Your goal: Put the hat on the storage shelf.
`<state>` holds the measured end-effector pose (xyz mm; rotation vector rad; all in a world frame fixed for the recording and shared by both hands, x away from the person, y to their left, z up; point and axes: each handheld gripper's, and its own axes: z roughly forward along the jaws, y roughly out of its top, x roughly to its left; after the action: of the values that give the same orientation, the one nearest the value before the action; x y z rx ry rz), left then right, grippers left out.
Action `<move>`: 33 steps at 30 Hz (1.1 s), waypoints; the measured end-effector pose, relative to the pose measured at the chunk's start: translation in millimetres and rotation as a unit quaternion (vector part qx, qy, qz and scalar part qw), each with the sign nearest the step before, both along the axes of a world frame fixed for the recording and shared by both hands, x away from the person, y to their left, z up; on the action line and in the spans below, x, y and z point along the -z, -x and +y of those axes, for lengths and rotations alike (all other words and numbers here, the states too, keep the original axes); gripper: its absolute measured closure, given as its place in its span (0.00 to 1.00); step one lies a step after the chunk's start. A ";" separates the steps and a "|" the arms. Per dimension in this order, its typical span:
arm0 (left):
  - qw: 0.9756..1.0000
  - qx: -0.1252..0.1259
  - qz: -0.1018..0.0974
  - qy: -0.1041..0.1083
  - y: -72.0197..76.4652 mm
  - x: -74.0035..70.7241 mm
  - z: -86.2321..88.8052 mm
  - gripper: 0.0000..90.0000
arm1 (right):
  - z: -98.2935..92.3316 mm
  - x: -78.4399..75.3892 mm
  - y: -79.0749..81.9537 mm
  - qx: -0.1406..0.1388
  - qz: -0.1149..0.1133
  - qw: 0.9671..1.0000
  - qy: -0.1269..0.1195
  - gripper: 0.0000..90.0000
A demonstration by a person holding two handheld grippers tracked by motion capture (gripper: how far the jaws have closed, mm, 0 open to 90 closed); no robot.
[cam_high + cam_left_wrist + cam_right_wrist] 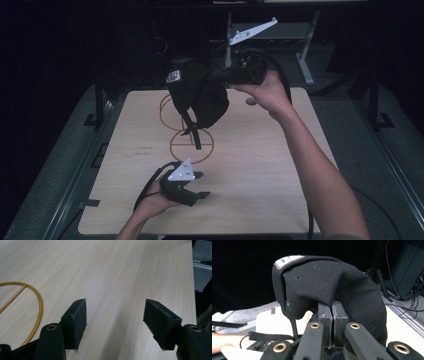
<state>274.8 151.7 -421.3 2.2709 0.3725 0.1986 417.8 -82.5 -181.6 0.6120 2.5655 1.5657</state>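
Observation:
A black cap (197, 92) with a white label and a dangling strap hangs in the air over the far part of the table, held up by my right gripper (225, 78). In the right gripper view the two jaws are pressed together on the cap's fabric (329, 285), which drapes over them. My left gripper (200, 185) rests low near the table's front edge, left of centre. Its jaws stand wide apart with bare wood between the pads (80, 317).
The light wooden table (250, 170) carries yellow circle outlines (192, 146), also seen as a yellow ring (37, 302) left of the left gripper. A small grey disc (251, 101) lies at the far right. Dark floor and metal rails surround the table.

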 end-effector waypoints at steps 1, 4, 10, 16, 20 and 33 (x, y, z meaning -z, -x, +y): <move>1.000 0.000 0.001 0.001 -0.2 0.5 -0.7 0.39 | 2.2 -0.3 -1.3 -0.001 0.001 1.000 0.000 0.98; 1.000 0.004 0.003 -0.002 -0.7 1.3 -2.1 0.39 | 9.6 -2.3 -5.8 -0.002 0.003 1.000 0.001 0.98; 1.000 0.007 -0.001 -0.001 -1.4 1.4 -2.5 0.39 | 29.6 -5.7 -14.0 -0.013 0.001 1.000 0.012 0.98; 1.000 0.009 0.000 0.005 -2.3 0.0 -2.1 0.39 | 50.1 -4.5 -21.5 -0.025 0.007 0.999 0.018 0.98; 1.000 0.010 -0.001 0.005 -1.9 0.9 -3.3 0.39 | 63.2 -1.3 -27.2 -0.029 0.011 0.999 0.022 0.97; 1.000 0.014 -0.003 0.012 -1.2 -0.7 -4.5 0.39 | 94.1 17.8 -43.7 -0.039 0.027 0.998 0.030 0.96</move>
<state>275.9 147.2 -420.6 2.2502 0.3381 0.1866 461.5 11.6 -199.4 0.5640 2.6967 1.5085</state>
